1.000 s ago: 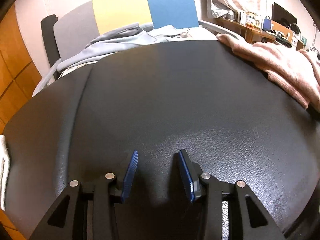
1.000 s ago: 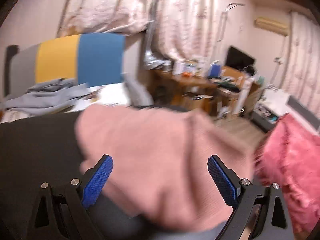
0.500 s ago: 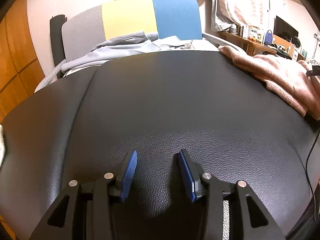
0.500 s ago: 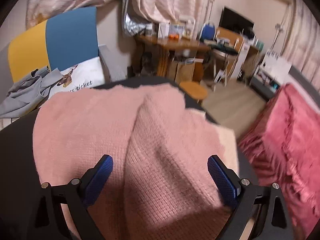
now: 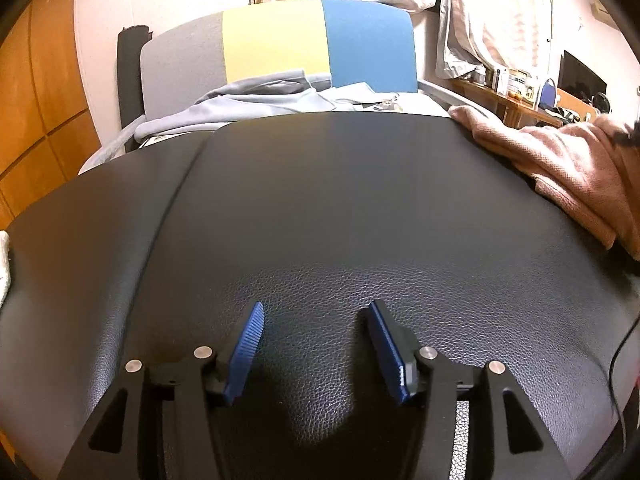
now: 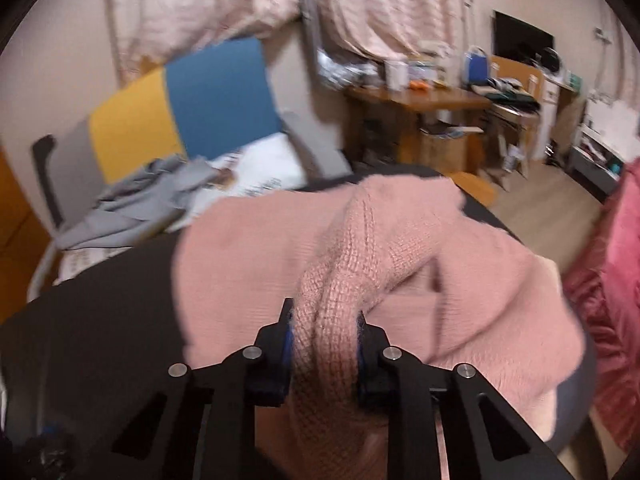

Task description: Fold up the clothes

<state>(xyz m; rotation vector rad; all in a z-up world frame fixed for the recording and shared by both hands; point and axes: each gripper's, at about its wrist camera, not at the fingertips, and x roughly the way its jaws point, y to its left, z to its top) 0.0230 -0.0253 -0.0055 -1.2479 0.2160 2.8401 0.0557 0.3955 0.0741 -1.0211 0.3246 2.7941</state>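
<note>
Closing from wide open, the right gripper (image 6: pixel 324 328) now pinches a bunched ridge of the pink sweater (image 6: pixel 400 264) heaped unfolded at the black table's (image 5: pixel 320 208) right edge, while the left gripper (image 5: pixel 316 330) hovers half-open and empty, folding barely begun.

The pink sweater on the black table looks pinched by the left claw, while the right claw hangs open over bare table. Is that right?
The sides are swapped. The right wrist view shows the right claw shut on a bunched ridge of the pink sweater. The left wrist view shows the left claw open over the bare black table.
</note>
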